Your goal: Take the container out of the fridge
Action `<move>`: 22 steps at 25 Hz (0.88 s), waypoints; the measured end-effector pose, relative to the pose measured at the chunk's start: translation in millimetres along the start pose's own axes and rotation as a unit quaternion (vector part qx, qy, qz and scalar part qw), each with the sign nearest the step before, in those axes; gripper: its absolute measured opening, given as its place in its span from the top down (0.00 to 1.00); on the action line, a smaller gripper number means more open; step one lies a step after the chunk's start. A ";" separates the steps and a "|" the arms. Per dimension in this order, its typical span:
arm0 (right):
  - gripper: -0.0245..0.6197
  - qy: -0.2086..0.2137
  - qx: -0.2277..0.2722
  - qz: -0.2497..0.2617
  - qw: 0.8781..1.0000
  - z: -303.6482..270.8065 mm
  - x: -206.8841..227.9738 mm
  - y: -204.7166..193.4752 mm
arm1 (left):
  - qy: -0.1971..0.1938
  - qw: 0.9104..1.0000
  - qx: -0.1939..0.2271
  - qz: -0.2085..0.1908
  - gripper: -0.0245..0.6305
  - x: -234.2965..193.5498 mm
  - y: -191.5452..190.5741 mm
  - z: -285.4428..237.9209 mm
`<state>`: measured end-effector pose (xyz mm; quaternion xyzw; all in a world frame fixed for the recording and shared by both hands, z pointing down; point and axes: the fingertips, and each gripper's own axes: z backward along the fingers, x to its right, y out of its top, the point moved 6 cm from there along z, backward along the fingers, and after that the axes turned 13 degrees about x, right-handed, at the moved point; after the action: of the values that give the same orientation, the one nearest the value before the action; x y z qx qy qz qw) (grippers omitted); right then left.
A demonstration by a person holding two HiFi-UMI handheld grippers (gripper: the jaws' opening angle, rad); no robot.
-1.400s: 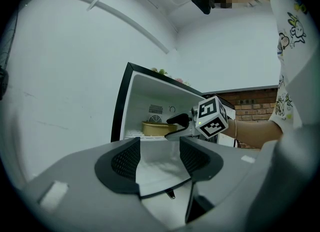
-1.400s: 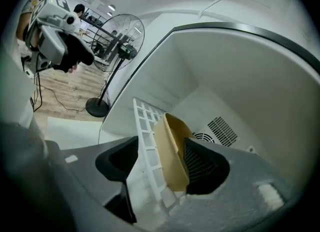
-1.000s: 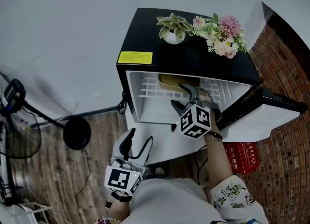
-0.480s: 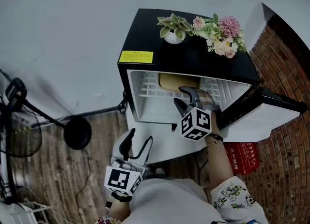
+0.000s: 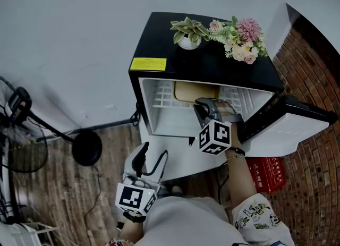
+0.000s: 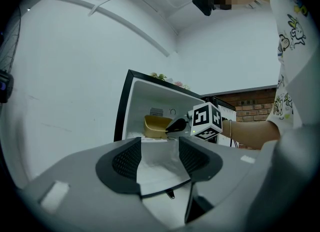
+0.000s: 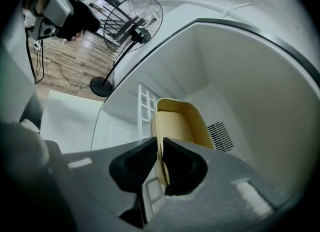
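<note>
The fingers of my right gripper (image 7: 159,151) were closing on the rim of the container (image 7: 177,121) inside the fridge (image 5: 202,67). My left gripper (image 6: 160,148) hung open, empty. Next, I judged, a level pull outward.

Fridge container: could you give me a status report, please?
Right gripper closing on near wall of yellow container. Left gripper open, empty, low. Container on fridge shelf; door open, nothing blocking.

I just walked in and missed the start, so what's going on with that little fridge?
A person holds a gripper in each hand in front of the fridge, whose door stands open. The right gripper reaches inside, and its fingers are closing on the near wall of the yellow container, which sits on the shelf, not yet taken out. The left gripper hangs low in front, open and empty.
</note>
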<state>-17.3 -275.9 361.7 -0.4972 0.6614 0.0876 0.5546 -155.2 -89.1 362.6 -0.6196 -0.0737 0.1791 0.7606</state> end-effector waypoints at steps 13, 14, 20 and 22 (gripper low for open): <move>0.93 0.002 0.000 0.027 1.000 5.8 2.3 4.1 | 0.014 1.000 0.008 -0.007 0.61 0.7 3.4 4.8; 0.93 0.001 0.001 0.027 1.000 7.1 2.4 5.0 | 0.015 1.000 0.008 -0.009 0.61 0.8 4.0 5.4; 0.93 0.002 0.014 0.021 1.000 17.4 -0.4 14.1 | 0.020 1.000 0.010 -0.015 0.61 0.7 9.4 11.4; 0.93 0.002 0.017 0.020 1.000 21.6 -2.5 16.3 | 0.022 1.000 0.012 -0.018 0.61 0.8 11.2 13.7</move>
<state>-15.9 -252.1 348.6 -0.4750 0.6735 0.0864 0.5598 -161.0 -74.4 354.7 -0.6128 -0.0660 0.1530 0.7724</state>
